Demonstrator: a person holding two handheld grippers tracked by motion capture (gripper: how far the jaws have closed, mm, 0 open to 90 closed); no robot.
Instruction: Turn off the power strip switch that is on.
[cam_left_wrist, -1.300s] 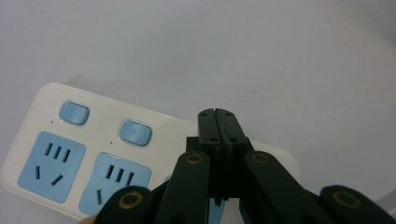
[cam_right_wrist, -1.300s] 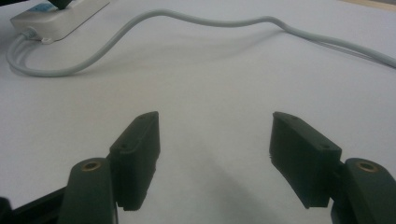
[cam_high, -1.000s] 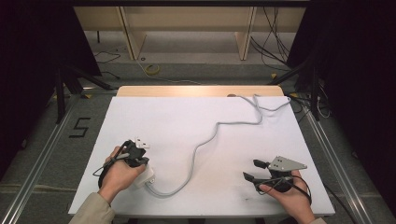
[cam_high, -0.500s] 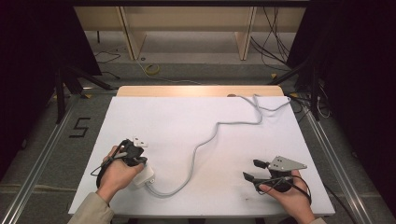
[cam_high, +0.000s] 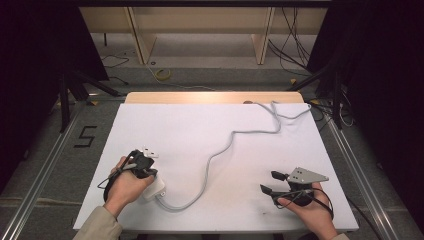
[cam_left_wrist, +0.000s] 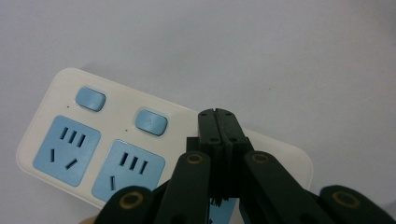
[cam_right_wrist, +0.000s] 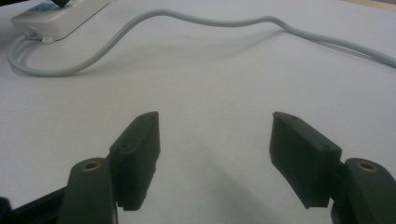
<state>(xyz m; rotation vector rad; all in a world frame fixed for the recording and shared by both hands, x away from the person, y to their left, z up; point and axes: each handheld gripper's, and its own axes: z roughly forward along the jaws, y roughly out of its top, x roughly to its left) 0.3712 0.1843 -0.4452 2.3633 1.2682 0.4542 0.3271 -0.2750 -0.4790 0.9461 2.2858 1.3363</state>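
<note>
A white power strip (cam_left_wrist: 46, 116) with blue sockets and two blue switches (cam_left_wrist: 151, 122) lies at the table's front left (cam_high: 156, 188). My left gripper (cam_left_wrist: 218, 114) is shut, its jaws pressed together with nothing between them, tips over the strip just right of the second switch. From above, that gripper (cam_high: 141, 164) hangs over the strip in the person's hand. The strip's grey cable (cam_high: 220, 150) snakes off to the back right. My right gripper (cam_high: 270, 182) rests open near the front right, nothing between its jaws (cam_right_wrist: 215, 140).
The white table top (cam_high: 200, 125) ends in a wooden strip (cam_high: 210, 97) at the back. In the right gripper view the cable (cam_right_wrist: 187, 18) crosses ahead and loops back to the strip (cam_right_wrist: 56, 16). Dark stands and floor cables surround the table.
</note>
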